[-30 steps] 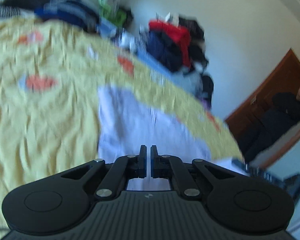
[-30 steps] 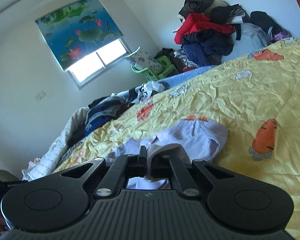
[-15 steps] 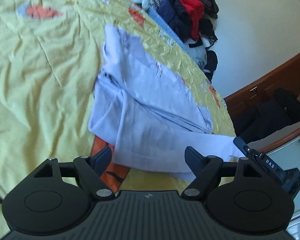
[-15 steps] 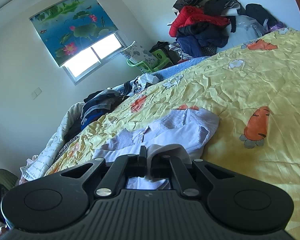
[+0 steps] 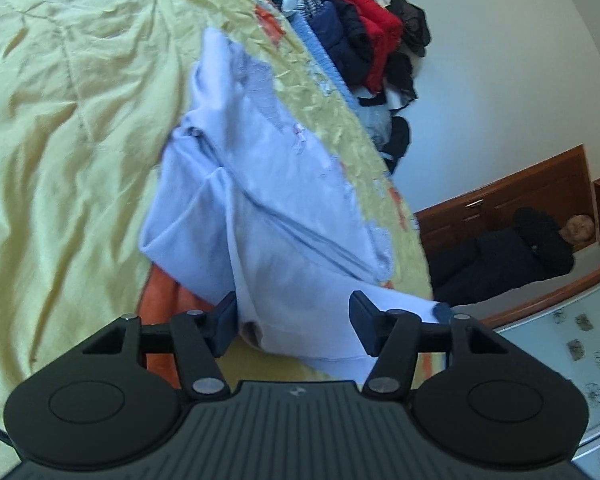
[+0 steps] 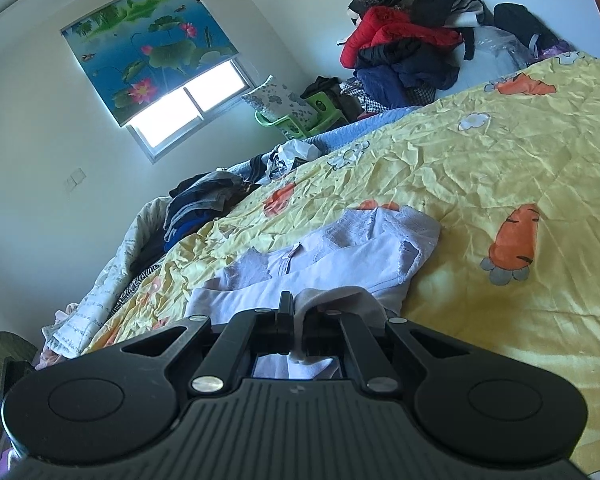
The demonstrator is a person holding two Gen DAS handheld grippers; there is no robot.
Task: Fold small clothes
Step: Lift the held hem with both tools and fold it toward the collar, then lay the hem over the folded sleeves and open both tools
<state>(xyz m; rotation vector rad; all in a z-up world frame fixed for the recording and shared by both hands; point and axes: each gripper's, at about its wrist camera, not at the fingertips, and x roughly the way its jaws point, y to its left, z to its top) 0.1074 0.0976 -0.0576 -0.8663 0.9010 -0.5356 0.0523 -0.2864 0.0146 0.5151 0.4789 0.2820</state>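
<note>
A small pale lilac garment (image 5: 260,200) lies partly folded on the yellow carrot-print bedspread (image 5: 60,140). My left gripper (image 5: 292,322) is open, its jaws wide apart on either side of the garment's near hem, just above it. In the right wrist view the same garment (image 6: 340,252) lies on the bedspread (image 6: 500,168). My right gripper (image 6: 296,312) is shut on a fold of the garment's near edge, and cloth bulges over its right finger.
A heap of red and dark clothes (image 5: 364,36) sits at the bed's far end and also shows in the right wrist view (image 6: 412,48). Another dark clothes pile (image 6: 204,204) lies by the bed edge under the window (image 6: 188,104). A person in black (image 5: 520,248) sits by wooden furniture.
My left gripper has opened from shut and let go of the garment, then moved closer over its near hem. My right gripper stays shut on the cloth and has barely moved.
</note>
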